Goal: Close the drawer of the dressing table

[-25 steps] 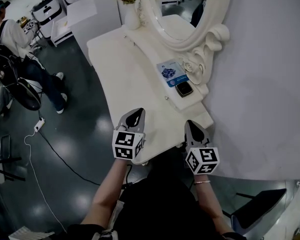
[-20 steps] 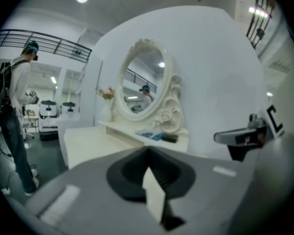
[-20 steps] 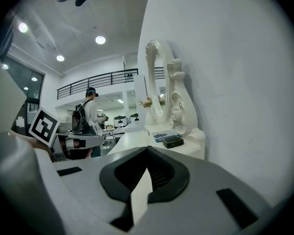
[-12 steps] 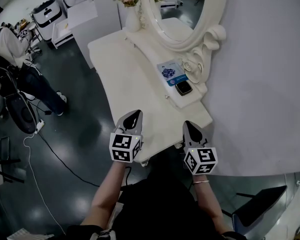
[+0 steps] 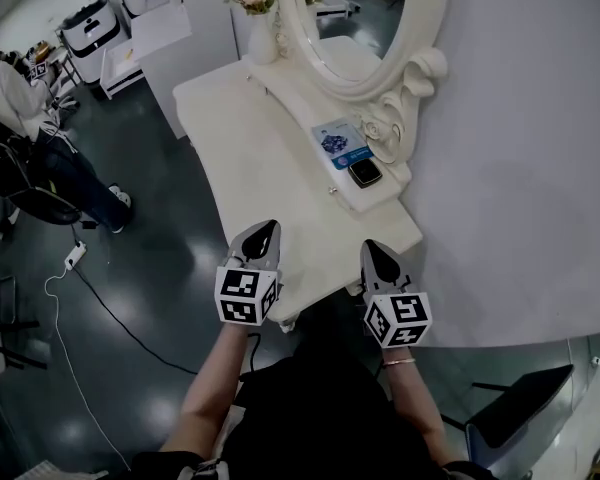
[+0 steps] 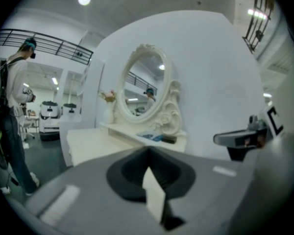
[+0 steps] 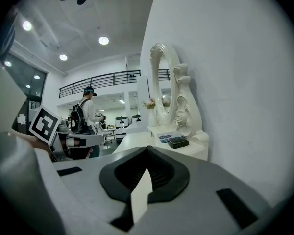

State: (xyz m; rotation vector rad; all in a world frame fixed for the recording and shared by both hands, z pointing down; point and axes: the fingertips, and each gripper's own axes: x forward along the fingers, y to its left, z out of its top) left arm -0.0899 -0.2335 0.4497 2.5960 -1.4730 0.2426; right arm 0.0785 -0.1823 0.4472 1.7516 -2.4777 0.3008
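Room, head view: dark glossy floor (image 5: 150,268), white wall (image 5: 520,168) filling the right, person (image 5: 20,98) at upper left edge.
Task thing, head view: cream dressing table (image 5: 270,158) runs from centre to top, against the wall. It has a carved oval mirror (image 5: 365,8) and a vase (image 5: 263,30) of flowers at the far end. A blue card (image 5: 340,143) and dark box (image 5: 365,173) sit on its raised shelf.
Drawer, head view: none seen standing out; the front barely shows, so can't tell.
Grippers, head view: left gripper (image 5: 265,226) and right gripper (image 5: 370,246) side by side at lower centre, over the table's near end.
Left gripper view: jaws pressed together, nothing between; tabletop and mirror ahead at centre.
Right gripper view: jaws together, empty; shelf with card and box centre right.
Progress: likely no push under way; no contact with any drawer front visible.
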